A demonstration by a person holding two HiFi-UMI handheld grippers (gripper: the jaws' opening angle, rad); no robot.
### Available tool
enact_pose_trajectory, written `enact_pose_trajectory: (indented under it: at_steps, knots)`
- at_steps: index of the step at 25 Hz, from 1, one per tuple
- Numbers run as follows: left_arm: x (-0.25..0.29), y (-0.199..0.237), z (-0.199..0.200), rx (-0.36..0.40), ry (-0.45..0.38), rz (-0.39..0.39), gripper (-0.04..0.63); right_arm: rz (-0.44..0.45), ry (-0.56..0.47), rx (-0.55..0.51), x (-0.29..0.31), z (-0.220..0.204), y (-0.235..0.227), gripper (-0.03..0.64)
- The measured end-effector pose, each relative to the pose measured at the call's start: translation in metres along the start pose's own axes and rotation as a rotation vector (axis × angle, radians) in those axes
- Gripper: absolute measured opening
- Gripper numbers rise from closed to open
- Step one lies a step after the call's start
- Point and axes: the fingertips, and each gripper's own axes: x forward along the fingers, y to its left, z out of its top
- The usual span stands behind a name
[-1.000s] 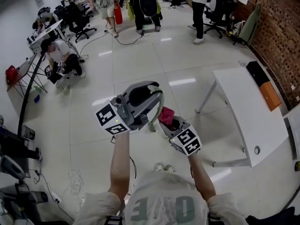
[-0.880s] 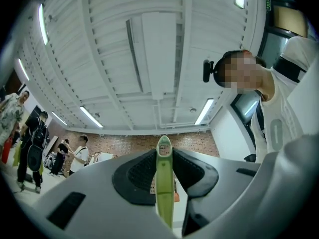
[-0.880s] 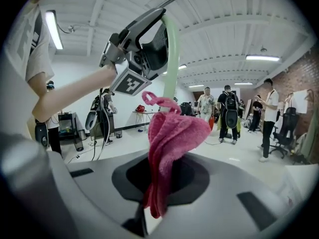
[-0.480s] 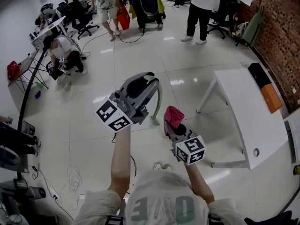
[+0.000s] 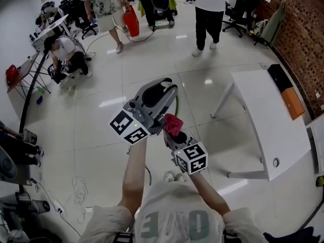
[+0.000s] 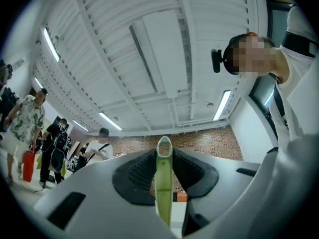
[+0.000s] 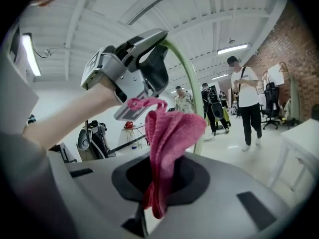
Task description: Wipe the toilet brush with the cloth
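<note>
The left tongs (image 5: 161, 91), tilted a little upward above the floor, are closed narrowly on the thin green handle of the toilet brush (image 6: 163, 183). The right tongs (image 7: 159, 177), which stood apart a second ago, have come close beside them. They pinch the pink cloth (image 7: 170, 131), which is now just beside the handle, so I judge the wiping can begin.

White table (image 5: 263, 120) near brick wall (image 5: 304, 29)
</note>
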Motion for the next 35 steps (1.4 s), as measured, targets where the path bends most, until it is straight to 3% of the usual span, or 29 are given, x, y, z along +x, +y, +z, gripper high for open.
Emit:
enact_pose_trajectory:
  at_steps: [9,22,28,32,35]
  knots:
    - [-0.003,0.003,-0.008,-0.015,0.029,-0.022,0.107,-0.085,-0.065,0.000,0.003,0.026,-0.030,0.031]
    - [0.001,0.003,-0.029,-0.060,0.085,-0.049,0.107,-0.077,-0.232,-0.198,-0.007,0.112,-0.016,0.031]
    - [-0.001,-0.002,-0.038,-0.072,0.090,-0.077,0.107,-0.066,-0.260,-0.202,-0.010,0.105,-0.017,0.031]
    - [0.000,0.007,-0.034,-0.081,0.068,-0.056,0.107,-0.075,-0.258,-0.219,-0.016,0.104,-0.022,0.031]
    - [0.002,0.016,-0.033,-0.096,0.050,-0.062,0.107,-0.100,-0.272,-0.180,-0.034,0.092,-0.042,0.031]
